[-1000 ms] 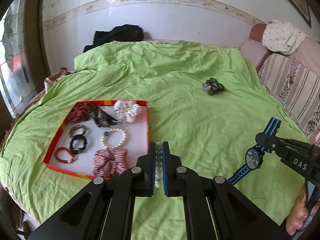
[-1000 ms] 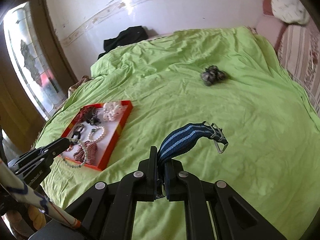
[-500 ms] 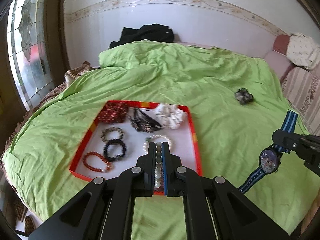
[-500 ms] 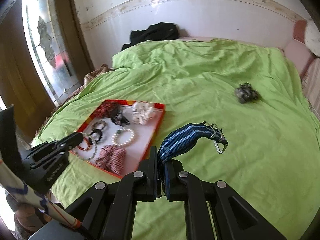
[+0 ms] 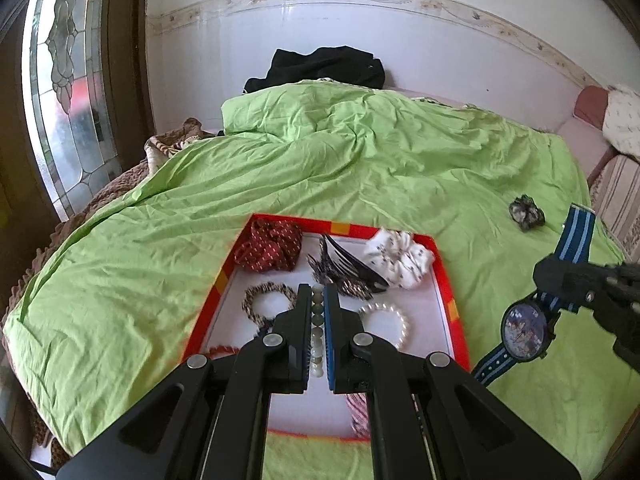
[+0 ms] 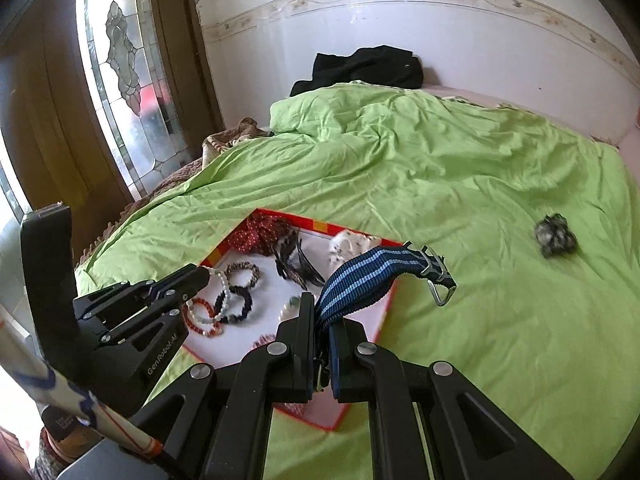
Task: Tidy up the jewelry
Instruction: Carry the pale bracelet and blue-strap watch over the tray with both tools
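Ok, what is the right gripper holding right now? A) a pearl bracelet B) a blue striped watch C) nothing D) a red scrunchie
B: the right gripper is shut on the strap of the blue striped watch, whose dial hangs below its fingers in the left wrist view.
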`<state>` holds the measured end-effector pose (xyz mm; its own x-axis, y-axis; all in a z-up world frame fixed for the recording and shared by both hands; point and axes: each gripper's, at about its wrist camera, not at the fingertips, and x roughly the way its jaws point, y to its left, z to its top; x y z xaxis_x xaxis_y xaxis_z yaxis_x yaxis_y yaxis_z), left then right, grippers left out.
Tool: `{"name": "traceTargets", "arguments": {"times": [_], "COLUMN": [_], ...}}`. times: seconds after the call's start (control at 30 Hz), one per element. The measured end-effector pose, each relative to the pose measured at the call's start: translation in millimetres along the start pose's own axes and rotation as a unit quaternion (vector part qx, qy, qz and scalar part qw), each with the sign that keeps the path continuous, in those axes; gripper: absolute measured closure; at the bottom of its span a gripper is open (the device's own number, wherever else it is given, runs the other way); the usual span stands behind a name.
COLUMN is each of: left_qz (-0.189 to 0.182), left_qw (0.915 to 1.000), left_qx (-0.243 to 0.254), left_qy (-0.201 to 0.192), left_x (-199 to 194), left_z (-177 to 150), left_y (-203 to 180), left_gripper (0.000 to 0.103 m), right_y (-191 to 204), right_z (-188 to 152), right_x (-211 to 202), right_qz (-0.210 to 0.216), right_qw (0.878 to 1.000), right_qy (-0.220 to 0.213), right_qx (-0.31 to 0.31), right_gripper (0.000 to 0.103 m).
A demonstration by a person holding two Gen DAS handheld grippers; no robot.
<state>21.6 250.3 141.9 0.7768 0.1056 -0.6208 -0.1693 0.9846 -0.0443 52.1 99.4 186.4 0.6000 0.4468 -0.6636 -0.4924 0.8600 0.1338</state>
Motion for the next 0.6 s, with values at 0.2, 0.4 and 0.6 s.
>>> {"name": "traceTargets", "arguments": {"times": [0.2,0.4,0.6], "left_qz": [-0.036,-0.080,-0.098], "left_qw": [0.9986,0.9937,0.9899], "left_qx": [-0.038,-0.069,-0.073], "left_qy": [0.007,0.036,0.072], "left_x": [17,42,70], "left_z": [21,15,6], "left_y": [26,40,37], "left_gripper": [0.098,0.098,0.098], "right_y": [-1,-9,-21], "right_z": [12,12,7], "right_x": [21,52,86], "right_qz": [0.004,0.007,0.019], "right_qw": [1.000,0.999,0.997], "right_qy": [0.006,0.028,0.059], "right_qx": [0.005,0.016,0.037], "right_gripper": [0.096,0.096,0.096]}}
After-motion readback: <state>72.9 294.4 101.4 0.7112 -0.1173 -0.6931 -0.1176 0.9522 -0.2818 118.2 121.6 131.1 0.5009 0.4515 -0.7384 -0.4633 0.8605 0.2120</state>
